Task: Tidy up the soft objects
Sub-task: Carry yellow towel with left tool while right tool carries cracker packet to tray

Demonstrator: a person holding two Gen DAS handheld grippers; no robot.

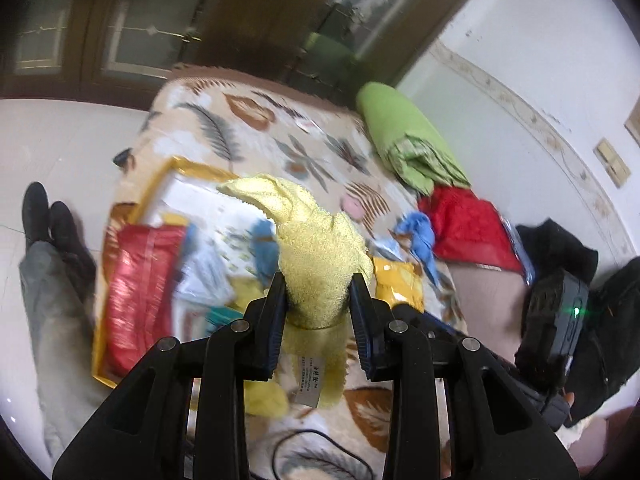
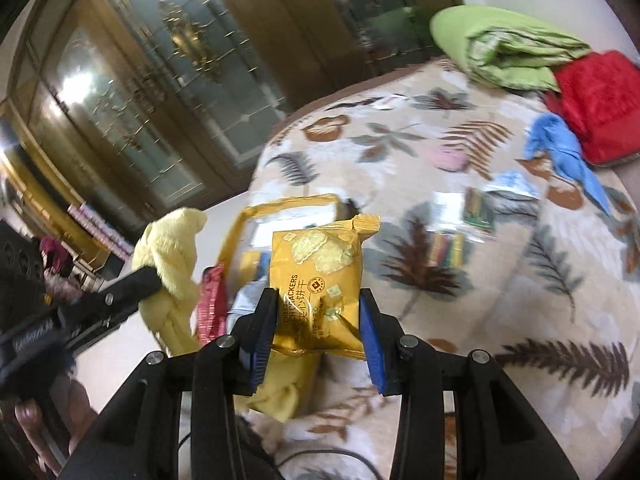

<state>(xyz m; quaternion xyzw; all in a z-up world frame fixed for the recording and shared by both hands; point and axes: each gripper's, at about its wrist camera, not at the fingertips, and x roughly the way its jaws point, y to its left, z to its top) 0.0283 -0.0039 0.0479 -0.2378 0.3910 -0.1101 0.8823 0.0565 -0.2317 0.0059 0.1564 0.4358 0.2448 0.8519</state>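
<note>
Gripping a bunched yellow towel [image 1: 316, 256] between the blue pads of the left gripper [image 1: 320, 292], raised above the bed [image 1: 304, 148] with its leaf-patterned blanket; towel's free end pointing up and away, its white label [image 1: 308, 380] hanging below the jaws. Clamping a yellow cracker packet [image 2: 316, 272] in the right gripper [image 2: 318, 312], pads pressed on both side edges of the packet, also lifted clear of the blanket. Seen from the right wrist view, left gripper and yellow towel off to the left, beside the bed's near left edge. Lying open on the bed's left side, a yellow-rimmed box [image 1: 168, 184] holding a red foil bag [image 1: 140, 292] and blurred white and blue items. Resting at the bed's far right corner, a folded green quilt [image 1: 404, 136], with a red cushion [image 1: 468, 224] just beside it toward the near side. Sprawled next to the red cushion, a blue cloth [image 2: 560, 148]. Scattered on the blanket between blue cloth and box, several small clear packets [image 2: 476, 204], contents too blurred to tell. Standing on the pale floor left of the bed, a person's dark shoes [image 1: 44, 216].
</note>
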